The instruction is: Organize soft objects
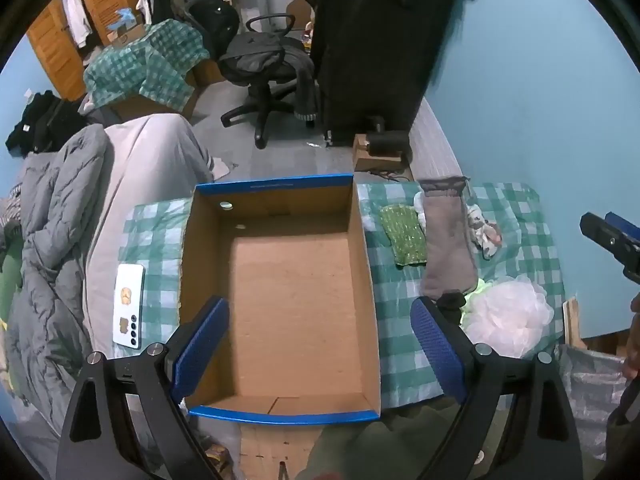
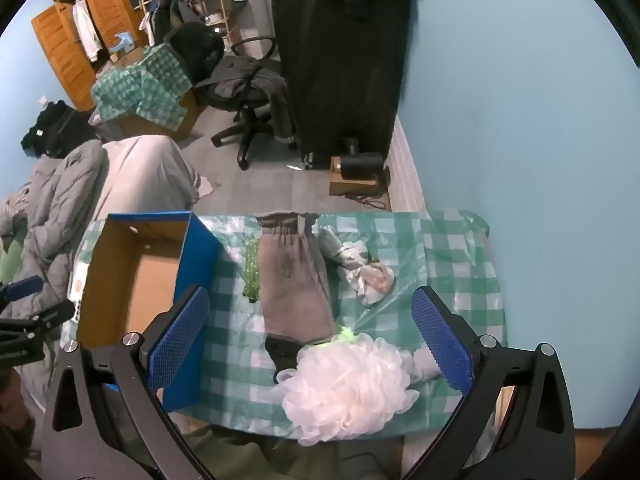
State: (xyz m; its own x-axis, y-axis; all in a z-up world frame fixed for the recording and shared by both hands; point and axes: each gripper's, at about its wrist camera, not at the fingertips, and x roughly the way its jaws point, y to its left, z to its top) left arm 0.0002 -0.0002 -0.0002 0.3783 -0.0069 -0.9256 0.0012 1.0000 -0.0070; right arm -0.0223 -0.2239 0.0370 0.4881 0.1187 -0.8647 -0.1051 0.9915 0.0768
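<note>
An empty cardboard box with blue rims [image 1: 280, 280] [image 2: 132, 276] stands on the green checked cloth [image 1: 400, 344] [image 2: 452, 264]. Right of it lie a green beaded cloth [image 1: 402, 234] [image 2: 252, 272], a long grey sock-like cloth [image 1: 448, 244] [image 2: 292, 288], a crumpled patterned rag [image 1: 486, 232] [image 2: 368, 272], a black item [image 2: 284, 354] and a white mesh bath pouf [image 1: 508, 316] [image 2: 344, 392]. My left gripper [image 1: 320, 352] is open over the box, empty. My right gripper [image 2: 310, 344] is open just above the pouf, empty; it also shows in the left wrist view [image 1: 612, 240].
A white phone [image 1: 129, 305] lies left of the box. A grey duvet and mattress [image 1: 60, 240] are at left. An office chair [image 1: 264, 68], a dark hanging garment [image 1: 372, 48] and a small box with a black device [image 1: 380, 148] stand beyond. Blue wall at right.
</note>
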